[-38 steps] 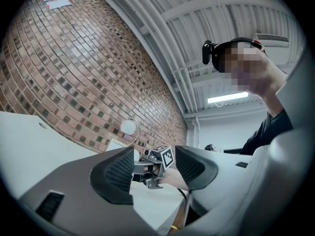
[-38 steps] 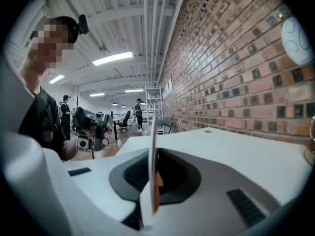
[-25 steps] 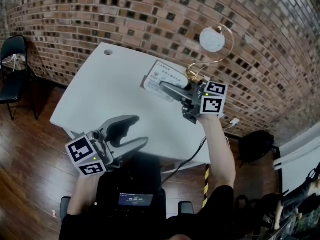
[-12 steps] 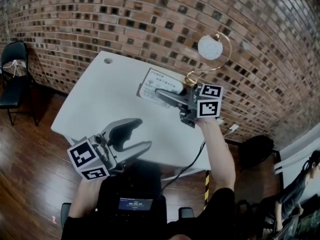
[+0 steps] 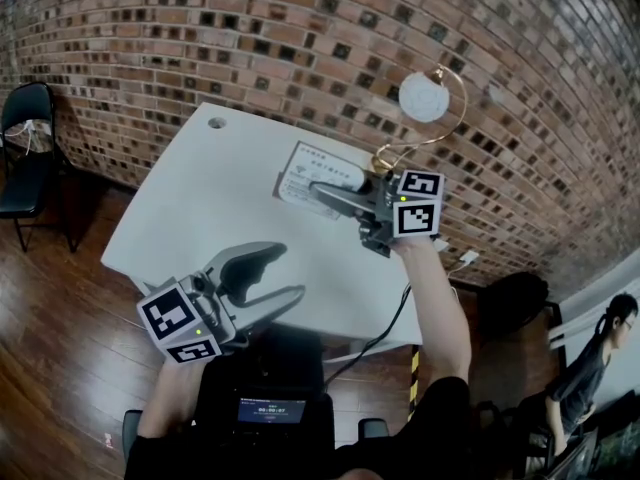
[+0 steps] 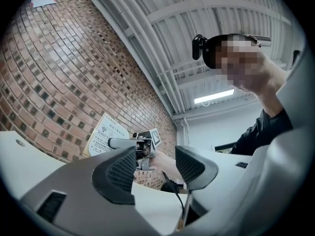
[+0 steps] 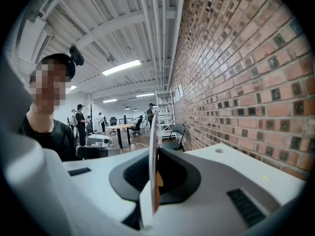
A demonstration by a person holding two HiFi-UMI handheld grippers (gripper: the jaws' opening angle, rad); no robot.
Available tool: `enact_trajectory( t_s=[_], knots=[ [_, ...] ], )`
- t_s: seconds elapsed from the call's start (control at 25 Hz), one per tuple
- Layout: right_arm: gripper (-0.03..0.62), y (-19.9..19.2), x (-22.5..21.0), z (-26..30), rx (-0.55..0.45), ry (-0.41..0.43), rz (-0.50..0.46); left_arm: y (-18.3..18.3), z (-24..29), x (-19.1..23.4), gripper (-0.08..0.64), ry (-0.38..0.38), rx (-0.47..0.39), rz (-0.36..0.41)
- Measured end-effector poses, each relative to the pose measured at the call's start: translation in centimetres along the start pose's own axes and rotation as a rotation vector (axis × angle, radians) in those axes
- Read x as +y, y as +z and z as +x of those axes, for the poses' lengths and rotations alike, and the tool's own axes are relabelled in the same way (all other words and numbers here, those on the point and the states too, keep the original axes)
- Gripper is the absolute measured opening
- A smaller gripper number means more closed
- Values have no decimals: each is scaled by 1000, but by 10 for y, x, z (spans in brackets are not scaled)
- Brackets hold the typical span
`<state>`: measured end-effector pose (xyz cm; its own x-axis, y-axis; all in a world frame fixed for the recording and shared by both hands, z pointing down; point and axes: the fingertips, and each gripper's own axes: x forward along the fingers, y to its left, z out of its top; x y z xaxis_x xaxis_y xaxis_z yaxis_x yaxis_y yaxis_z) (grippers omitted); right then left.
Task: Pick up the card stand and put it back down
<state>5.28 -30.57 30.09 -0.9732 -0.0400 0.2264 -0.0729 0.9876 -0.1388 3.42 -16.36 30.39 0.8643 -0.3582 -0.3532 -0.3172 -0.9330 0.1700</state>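
Brick wall (image 5: 300,28), red-brown with darker headers, is running behind everything.

Wood floor (image 5: 50,318), dark and glossy, is showing left of the table and below it.

Table (image 5: 220,198), white, is sitting close to the wall.

Chair (image 5: 25,138), a black folding type, is standing on the floor at far left beside the wall, well apart from the table.

Lamp (image 5: 425,98) is rising at the table's far right corner, just behind the right gripper. Its gold arc stem is carrying a white disc.

Left gripper (image 5: 280,276) is hanging low over the table's near edge and pointing toward the right gripper. Its jaws are standing wide apart, with nothing lying between the ribbed pads.

Right gripper (image 5: 322,190) is reaching over the table's far right part, its jaws pinching tight on the card stand. In the right gripper view the card is showing edge-on between the pads.

Card stand (image 5: 315,173), a white printed sheet with a wifi mark, is sitting in the right gripper near the table's far edge, with its face toward the left gripper. Whether its foot is touching the table cannot be told.

Cable (image 5: 385,323), black, is hanging below the table's near right edge, under the right forearm.

Hole (image 5: 216,122), small and round, is sitting in the table's far left corner.
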Motion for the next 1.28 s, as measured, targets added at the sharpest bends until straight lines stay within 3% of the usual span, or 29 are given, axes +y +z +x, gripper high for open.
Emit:
enact_trajectory(
  t_s=[0.56, 1.04, 1.28],
  knots=[
    [26, -27, -74, 2, 30, -31, 84, -18, 0, 32, 252, 12, 18, -46],
    [26, -39, -222, 9, 66, -109, 92, -35, 0, 75, 252, 52, 41, -104],
    [28, -51, -282, 23, 80, -98, 85, -47, 0, 97, 252, 77, 67, -130]
  ],
)
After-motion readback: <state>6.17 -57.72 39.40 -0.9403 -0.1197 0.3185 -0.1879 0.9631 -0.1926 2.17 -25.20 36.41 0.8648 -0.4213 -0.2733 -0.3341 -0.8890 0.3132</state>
